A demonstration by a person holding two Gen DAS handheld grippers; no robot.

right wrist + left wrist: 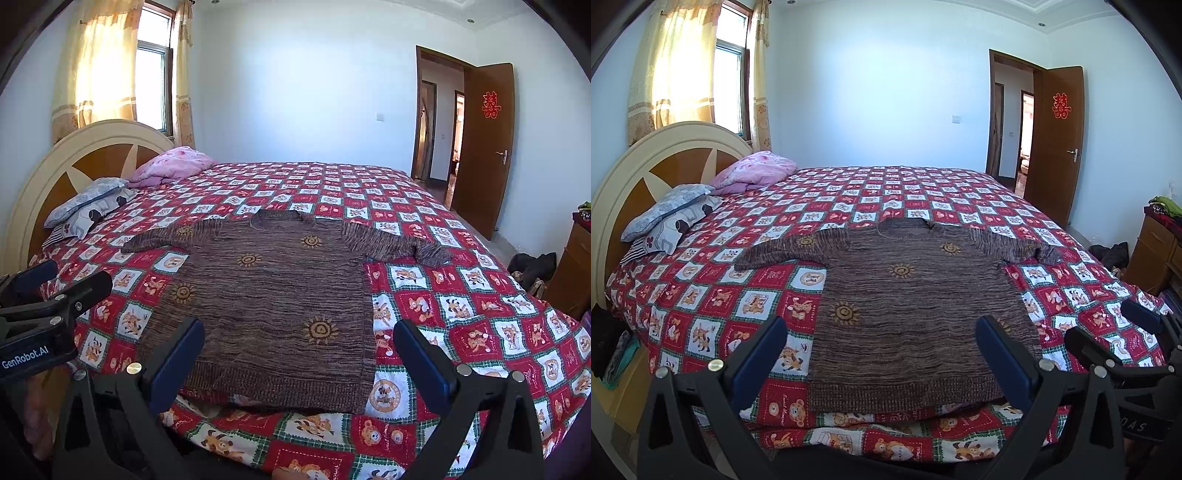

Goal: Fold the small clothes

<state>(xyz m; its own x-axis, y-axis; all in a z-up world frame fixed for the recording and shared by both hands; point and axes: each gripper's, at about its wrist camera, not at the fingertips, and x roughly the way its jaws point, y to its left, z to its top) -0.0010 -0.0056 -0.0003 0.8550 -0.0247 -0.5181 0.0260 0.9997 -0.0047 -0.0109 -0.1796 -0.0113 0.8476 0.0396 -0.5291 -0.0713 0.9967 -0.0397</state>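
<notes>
- On the bed (pixel 923 192), near its front edge, a brown knitted sweater (pixel 905 295) lies spread flat on the red-and-white checked bedspread (pixel 709 306), neck toward the far side, hem toward the cameras.
- Both sleeves are stretched out sideways; the right sleeve (pixel 399 243) ends in a slightly crumpled cuff, the left sleeve (pixel 783 251) lies smoother.
- Sweater looks: marled brown yarn in fine horizontal streaks, a ribbed hem band, and several orange sun-like motifs scattered across the front. It looks like thick, soft knit that should hold a crease loosely.
- Left gripper (pixel 882 347) hovers just short of the hem, jaws spread wide, holding nothing.
- Right gripper (pixel 299 354) hovers beside it, likewise wide open and empty; the hem shows between its blue pads (pixel 177 362).
- Judged step: the very start of folding. The garment is laid out and nothing is folded yet.
- Next move probably calls for taking a sleeve or one side edge and carrying it across the body; the wide jaws need to come down onto the fabric and pinch only the sweater, not the bedspread under it.
- Pillows (pixel 668 218) and a pink quilt (pixel 757 171) sit well apart at the headboard (pixel 646 158).
</notes>
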